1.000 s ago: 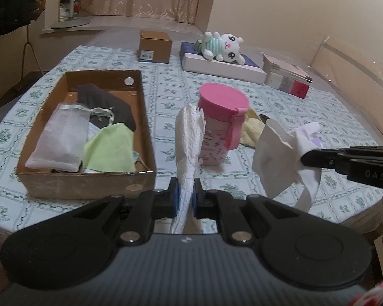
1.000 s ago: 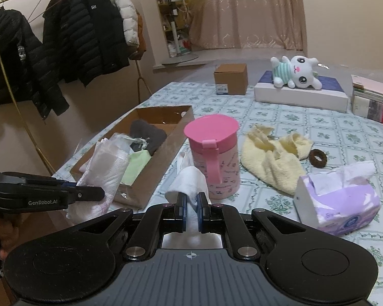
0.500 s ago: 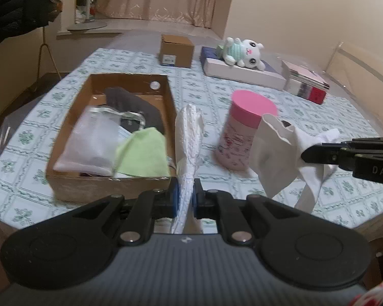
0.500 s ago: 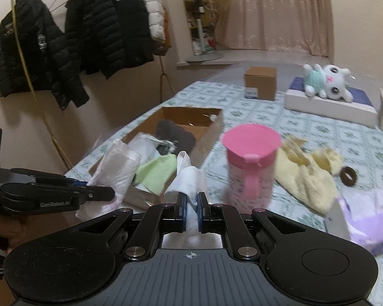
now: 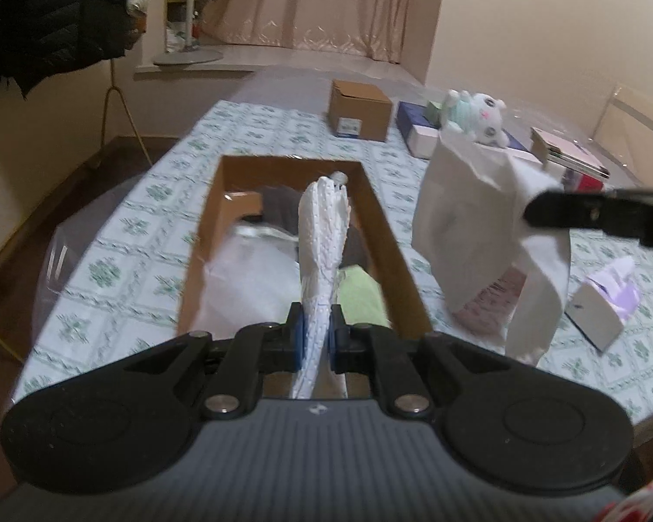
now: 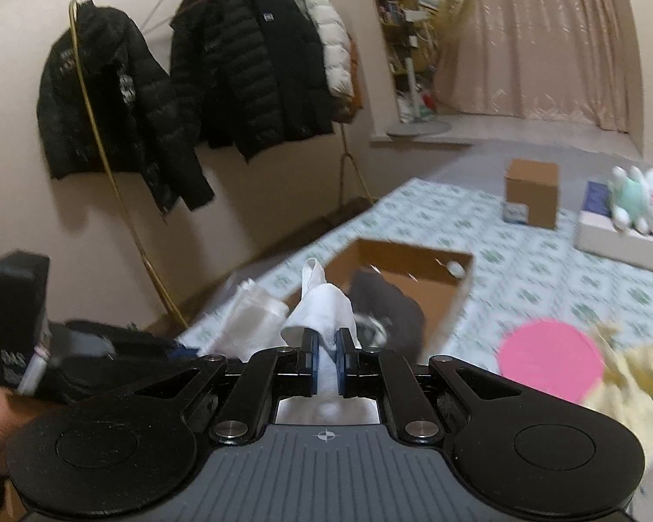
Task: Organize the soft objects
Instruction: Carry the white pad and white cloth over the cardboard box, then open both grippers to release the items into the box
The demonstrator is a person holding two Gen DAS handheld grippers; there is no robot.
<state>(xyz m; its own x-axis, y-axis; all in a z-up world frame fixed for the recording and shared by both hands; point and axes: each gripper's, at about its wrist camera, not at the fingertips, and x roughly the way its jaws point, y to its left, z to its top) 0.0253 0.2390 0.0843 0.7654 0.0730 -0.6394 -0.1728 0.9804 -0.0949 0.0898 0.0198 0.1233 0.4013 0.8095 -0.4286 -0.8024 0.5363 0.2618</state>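
Cardboard box on table holds dark cloth, clear plastic bag, green cloth. Left gripper jaws clamped on white dotted cloth, upright above box. Right gripper jaws pinched on white tissue, hanging right of box.

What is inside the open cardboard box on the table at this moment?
In the cardboard box lie a dark grey cloth, a white translucent bag and a light green cloth. The white textured cloth, held in the left gripper, covers the middle.
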